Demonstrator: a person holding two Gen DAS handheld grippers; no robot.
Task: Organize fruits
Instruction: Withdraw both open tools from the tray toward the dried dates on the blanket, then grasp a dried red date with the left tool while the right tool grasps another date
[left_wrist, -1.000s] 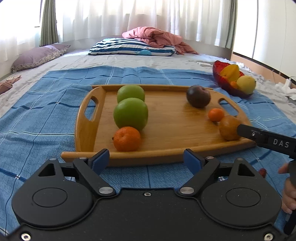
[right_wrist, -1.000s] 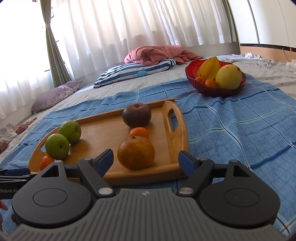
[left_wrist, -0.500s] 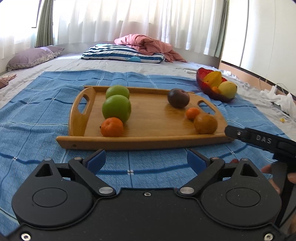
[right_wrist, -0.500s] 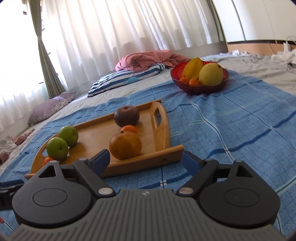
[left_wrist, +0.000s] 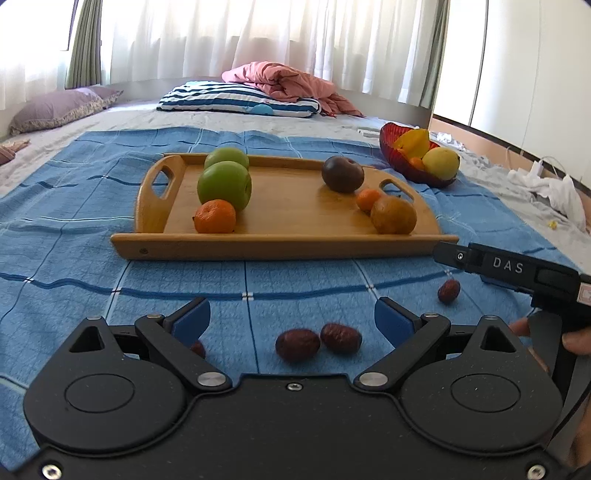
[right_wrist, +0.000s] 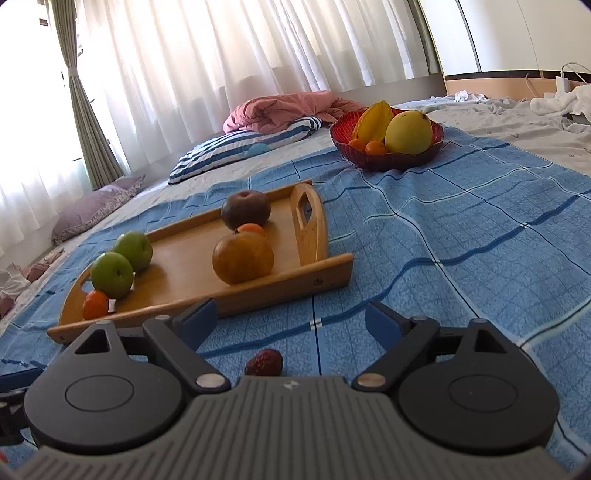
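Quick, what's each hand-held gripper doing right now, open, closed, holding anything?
Left hand-held gripper: open, jaws just widened, holding nothing; dates lie on the blanket below.
Right hand-held gripper: open, jaws just widened, empty; one date below.

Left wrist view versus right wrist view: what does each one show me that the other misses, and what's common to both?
Only the left wrist view shows the pair of red dates lying together on the blue blanket, another half hidden by the left gripper, the right gripper from the side, and fingertips on its handle.

Only the right wrist view looks out between the right gripper's own open, empty jaws.

Both show the wooden tray, two green apples, the red bowl and a single date.
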